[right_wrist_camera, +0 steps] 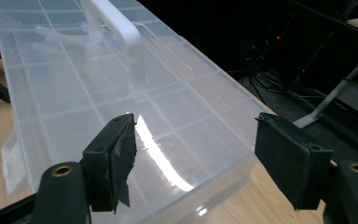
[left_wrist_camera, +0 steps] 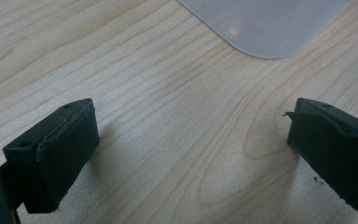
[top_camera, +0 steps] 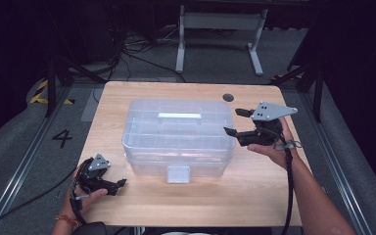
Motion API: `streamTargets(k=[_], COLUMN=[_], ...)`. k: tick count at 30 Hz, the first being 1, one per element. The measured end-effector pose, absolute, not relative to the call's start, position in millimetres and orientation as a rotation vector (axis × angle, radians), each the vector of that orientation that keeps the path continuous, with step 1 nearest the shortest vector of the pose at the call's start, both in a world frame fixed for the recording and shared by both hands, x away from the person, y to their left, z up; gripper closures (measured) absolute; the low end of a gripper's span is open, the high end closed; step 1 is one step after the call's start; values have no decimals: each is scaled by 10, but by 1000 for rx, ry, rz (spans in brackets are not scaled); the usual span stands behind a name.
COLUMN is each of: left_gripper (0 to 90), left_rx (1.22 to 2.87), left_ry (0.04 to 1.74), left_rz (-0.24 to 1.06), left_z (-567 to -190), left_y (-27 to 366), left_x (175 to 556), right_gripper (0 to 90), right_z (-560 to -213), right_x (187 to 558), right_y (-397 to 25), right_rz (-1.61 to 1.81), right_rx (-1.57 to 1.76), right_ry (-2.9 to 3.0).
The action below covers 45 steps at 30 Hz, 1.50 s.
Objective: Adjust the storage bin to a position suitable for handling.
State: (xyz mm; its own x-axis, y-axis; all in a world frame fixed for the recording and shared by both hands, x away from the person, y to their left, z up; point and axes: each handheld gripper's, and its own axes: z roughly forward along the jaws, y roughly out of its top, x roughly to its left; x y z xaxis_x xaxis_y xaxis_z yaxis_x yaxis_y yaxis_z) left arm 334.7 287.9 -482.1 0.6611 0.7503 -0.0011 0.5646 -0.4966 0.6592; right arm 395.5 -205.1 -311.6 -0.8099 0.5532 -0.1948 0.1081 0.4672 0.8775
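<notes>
High view: clear compartment box (top_camera: 178,137), lid shut, sits mid-table (top_camera: 254,205), latch tab toward near edge. Right gripper (top_camera: 240,122) poised at box's right end, jaws wide, empty. Left gripper (top_camera: 120,185) low near near-left corner, well apart from box.

Left gripper view: jaws wide over bare wood (nothing held); box corner (left_wrist_camera: 265,23) ahead.

Right gripper view: jaws straddle box end (right_wrist_camera: 168,140), white handle (right_wrist_camera: 116,28) beyond; table edge close, little room.

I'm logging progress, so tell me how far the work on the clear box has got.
Barely begun. The clear box sits closed, its front latch down. The right hand-held gripper hovers open at the box's right end; the left hand-held gripper rests open on the table. Unlatching and opening remain.
</notes>
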Motion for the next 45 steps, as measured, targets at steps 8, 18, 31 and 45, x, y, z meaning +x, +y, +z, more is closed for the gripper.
streamTargets(k=[8,18,31,45], left_gripper=[24,26,4,5], left_rx=[2239,2235,2243,2234], left_ry=[1016,1024,1038,1072], left_rz=[380,379,388,388], left_z=[-4822,-4822,-4821,-4817], left_y=[2876,2872,2838,2808], left_x=[3343,3339,3361,3362], right_gripper=[322,403,473,527], right_z=[-3055,-3011,-2936,-2912], right_x=[4000,4066,4044,4080], right_y=[-1910,-1693,-1501,-1300], right_rz=[1303,1300,1297,1244], right_rx=[504,424,333,273], right_ry=[2297,2355,2401,2453])
